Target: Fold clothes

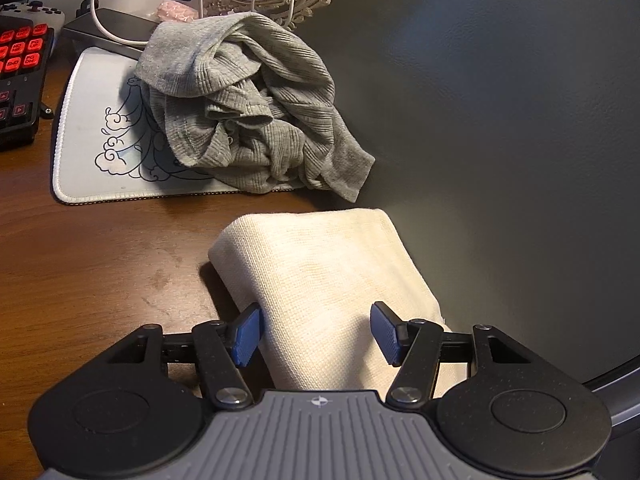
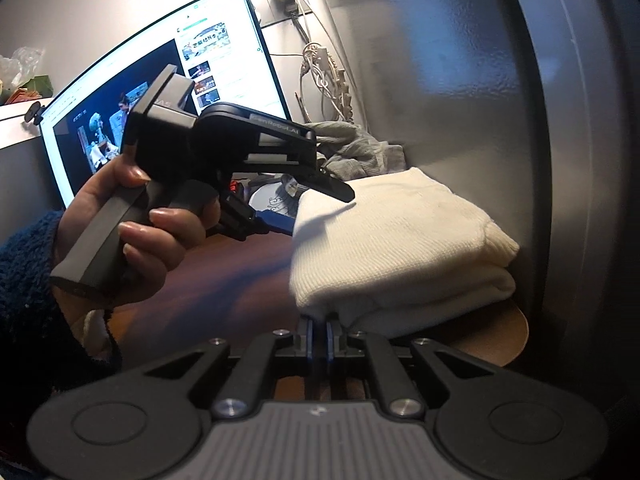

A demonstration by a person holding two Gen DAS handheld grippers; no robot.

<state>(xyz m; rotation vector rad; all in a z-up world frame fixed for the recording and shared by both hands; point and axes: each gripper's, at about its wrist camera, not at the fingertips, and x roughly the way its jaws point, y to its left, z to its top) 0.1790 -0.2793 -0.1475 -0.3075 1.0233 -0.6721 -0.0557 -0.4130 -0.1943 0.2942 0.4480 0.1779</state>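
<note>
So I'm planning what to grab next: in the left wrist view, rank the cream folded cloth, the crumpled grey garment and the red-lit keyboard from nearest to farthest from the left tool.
1. Cream folded cloth: lies between the open fingers of the left tool.
2. Grey garment: straight beyond it, partly on the white mat.
3. Red-lit keyboard: far left edge, past the mat.

Home computer desk. A lit monitor (image 2: 160, 100) stands behind the wooden desktop (image 1: 100, 264). Left of the mouse pad (image 1: 92, 140): a red-backlit keyboard (image 1: 20, 64).
</note>
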